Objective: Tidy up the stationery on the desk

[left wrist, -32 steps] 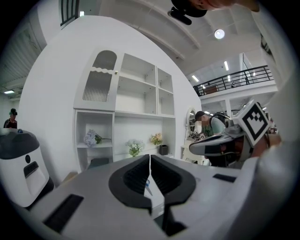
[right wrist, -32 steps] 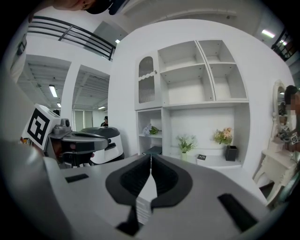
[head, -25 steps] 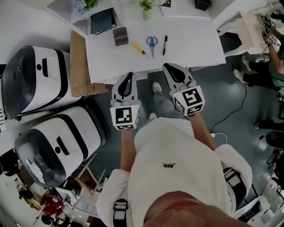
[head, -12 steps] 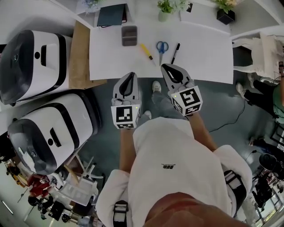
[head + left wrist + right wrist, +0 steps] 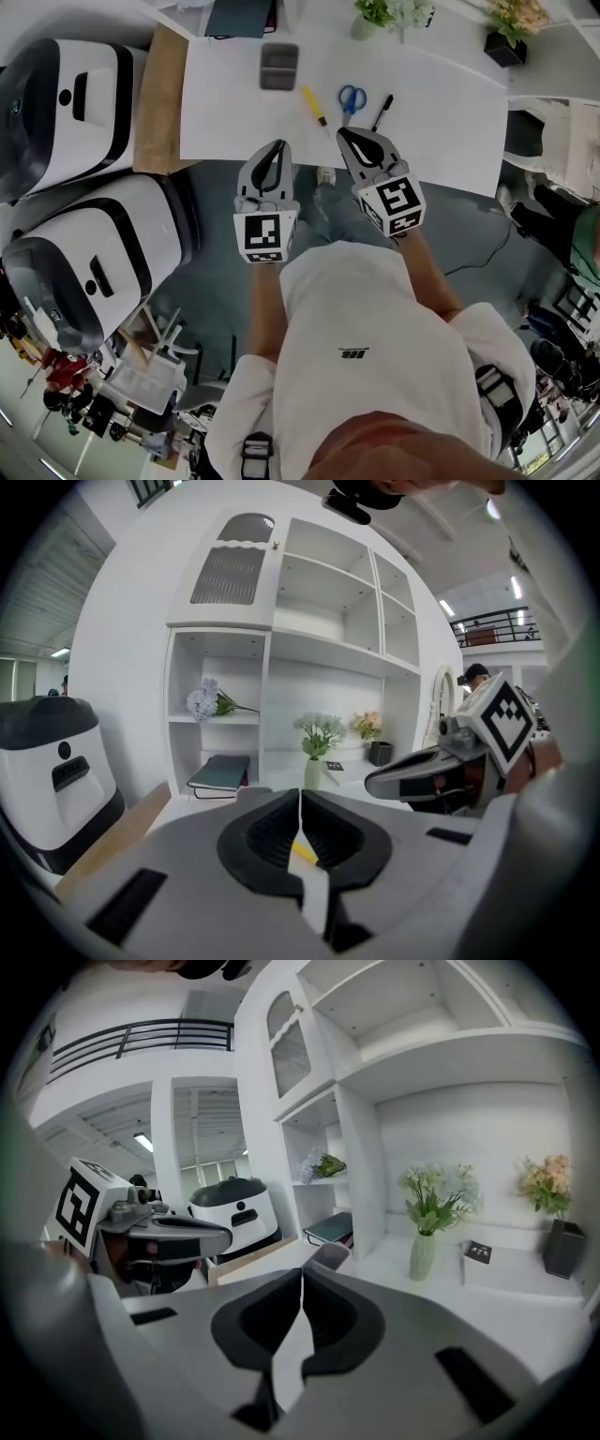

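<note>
Two grippers, fingers closed, empty: left gripper [image 5: 277,146], right gripper [image 5: 344,134] at near edge of white surface [image 5: 234,112]. Risk: unopened approach shoves slim yellow black-tipped marker [image 5: 313,105] aside.

White-and-black machine [image 5: 70,94] beside a wooden board [image 5: 157,103]; white vase [image 5: 422,1255] and black plant pot [image 5: 562,1246] hold flowers

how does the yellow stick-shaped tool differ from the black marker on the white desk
Colour: the yellow stick-shaped tool is bright yellow with a dark near tip; the black marker is black throughout. Place: the yellow tool lies left of the blue-handled scissors, the marker right of them. Tilt: the yellow tool's far end leans left, the marker's leans right. Both are slim and lie flat on the white desk.
</note>
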{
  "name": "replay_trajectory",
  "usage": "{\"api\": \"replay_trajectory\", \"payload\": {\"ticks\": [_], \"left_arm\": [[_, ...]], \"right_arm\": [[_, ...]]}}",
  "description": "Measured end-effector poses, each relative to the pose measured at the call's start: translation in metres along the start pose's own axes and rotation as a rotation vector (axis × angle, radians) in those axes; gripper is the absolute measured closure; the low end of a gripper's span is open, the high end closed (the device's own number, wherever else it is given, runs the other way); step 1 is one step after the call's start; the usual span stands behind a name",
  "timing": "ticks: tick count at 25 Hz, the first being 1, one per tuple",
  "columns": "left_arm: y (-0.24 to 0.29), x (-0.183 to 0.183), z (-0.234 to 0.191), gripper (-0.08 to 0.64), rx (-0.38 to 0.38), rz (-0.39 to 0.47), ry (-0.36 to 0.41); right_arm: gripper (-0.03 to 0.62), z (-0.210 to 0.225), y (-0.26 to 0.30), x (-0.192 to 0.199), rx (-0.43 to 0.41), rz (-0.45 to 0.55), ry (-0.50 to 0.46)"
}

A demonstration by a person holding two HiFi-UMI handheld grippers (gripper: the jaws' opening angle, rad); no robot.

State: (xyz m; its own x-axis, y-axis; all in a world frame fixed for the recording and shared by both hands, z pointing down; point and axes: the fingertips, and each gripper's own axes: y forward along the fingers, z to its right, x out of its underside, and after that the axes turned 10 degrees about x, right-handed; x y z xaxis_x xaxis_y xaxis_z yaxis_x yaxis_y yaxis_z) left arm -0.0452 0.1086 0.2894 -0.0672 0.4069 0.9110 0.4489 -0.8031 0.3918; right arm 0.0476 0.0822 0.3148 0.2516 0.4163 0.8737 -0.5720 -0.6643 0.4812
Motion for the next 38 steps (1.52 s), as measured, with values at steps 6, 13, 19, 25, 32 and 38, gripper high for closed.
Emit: {"api": "replay_trajectory", "payload": {"ticks": [6, 13, 19, 25, 32, 38], "left_arm": [[0.021, 0.016, -0.012, 0.560, -0.015, -0.011, -0.026], [0.044, 0.032, -0.028, 0.560, -0.009, -0.027, -0.033], [0.061, 0.048, -0.045, 0.560, 0.005, -0.043, -0.056], [0.077, 0.064, -0.058, 0.560, 0.053, -0.067, -0.074], [0.096, 0.074, -0.064, 0.560, 0.107, -0.077, -0.075], [0.106, 0.085, -0.072, 0.560, 0.140, -0.092, -0.081]], "right_arm": [[0.592, 0.009, 0.030, 0.016, -0.016, -0.044, -0.009], [0.592, 0.016, 0.062, 0.032, -0.024, -0.090, -0.018], [0.592, 0.018, 0.085, 0.044, -0.016, -0.123, -0.020], [0.592, 0.020, 0.110, 0.054, 0.022, -0.165, -0.022], [0.591, 0.023, 0.136, 0.066, 0.050, -0.202, -0.025], [0.591, 0.023, 0.155, 0.075, 0.067, -0.238, -0.033]]}}
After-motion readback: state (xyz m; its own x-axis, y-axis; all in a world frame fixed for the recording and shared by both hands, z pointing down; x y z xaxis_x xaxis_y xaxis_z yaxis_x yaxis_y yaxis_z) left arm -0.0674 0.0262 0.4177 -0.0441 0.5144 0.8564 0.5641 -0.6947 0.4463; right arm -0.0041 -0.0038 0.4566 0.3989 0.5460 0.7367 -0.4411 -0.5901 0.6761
